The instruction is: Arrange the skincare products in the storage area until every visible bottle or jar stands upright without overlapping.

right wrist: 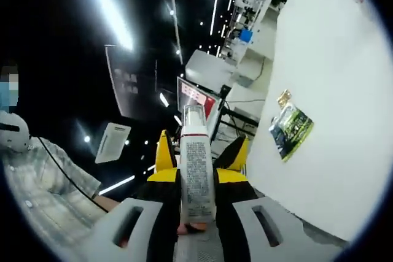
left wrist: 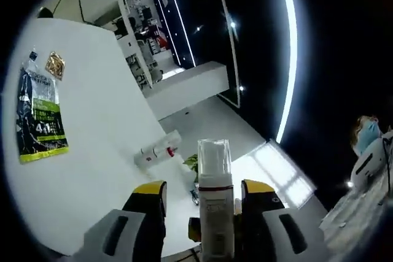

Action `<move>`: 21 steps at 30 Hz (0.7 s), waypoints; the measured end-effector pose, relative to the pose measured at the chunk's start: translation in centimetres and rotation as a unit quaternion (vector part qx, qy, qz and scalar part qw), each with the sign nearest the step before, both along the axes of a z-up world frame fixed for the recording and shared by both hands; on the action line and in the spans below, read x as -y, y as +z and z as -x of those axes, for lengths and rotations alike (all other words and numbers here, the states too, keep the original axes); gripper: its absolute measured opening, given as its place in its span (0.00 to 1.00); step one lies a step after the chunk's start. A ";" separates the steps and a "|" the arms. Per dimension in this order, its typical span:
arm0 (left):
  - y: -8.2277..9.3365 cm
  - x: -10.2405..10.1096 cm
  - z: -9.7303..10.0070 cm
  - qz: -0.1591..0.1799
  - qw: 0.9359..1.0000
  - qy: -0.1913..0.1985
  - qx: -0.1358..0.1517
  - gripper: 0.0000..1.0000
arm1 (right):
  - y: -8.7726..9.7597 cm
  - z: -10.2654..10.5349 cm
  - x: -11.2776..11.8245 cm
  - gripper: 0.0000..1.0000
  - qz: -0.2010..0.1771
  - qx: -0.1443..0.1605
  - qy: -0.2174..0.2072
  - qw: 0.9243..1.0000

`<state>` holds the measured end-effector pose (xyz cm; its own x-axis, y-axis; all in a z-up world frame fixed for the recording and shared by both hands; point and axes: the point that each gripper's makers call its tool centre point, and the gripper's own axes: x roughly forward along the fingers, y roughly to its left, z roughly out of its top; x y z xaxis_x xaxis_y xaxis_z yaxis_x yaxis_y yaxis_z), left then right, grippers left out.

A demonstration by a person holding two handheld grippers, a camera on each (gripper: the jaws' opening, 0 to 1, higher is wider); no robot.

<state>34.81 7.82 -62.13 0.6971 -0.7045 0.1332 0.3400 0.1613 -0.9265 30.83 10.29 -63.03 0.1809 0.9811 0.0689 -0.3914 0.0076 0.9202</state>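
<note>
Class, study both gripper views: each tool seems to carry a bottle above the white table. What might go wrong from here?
1. The left tool has its jaws set wider than its bottle, so that bottle may slip.
2. A small bottle lies flat near the white table edge and could roll off if bumped.
3. The right tool holds its bottle tilted; released so, it may topple.

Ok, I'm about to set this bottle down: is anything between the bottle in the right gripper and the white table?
Nothing visible does. The bottle, clamped in the right gripper, has open space toward the table; the green sachet lies further in.
</note>
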 end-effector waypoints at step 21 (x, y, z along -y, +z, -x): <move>-4.1 -3.0 -0.9 -0.148 0.984 0.019 -0.093 0.23 | -5.3 -0.1 -2.8 0.24 0.347 0.273 0.001 0.897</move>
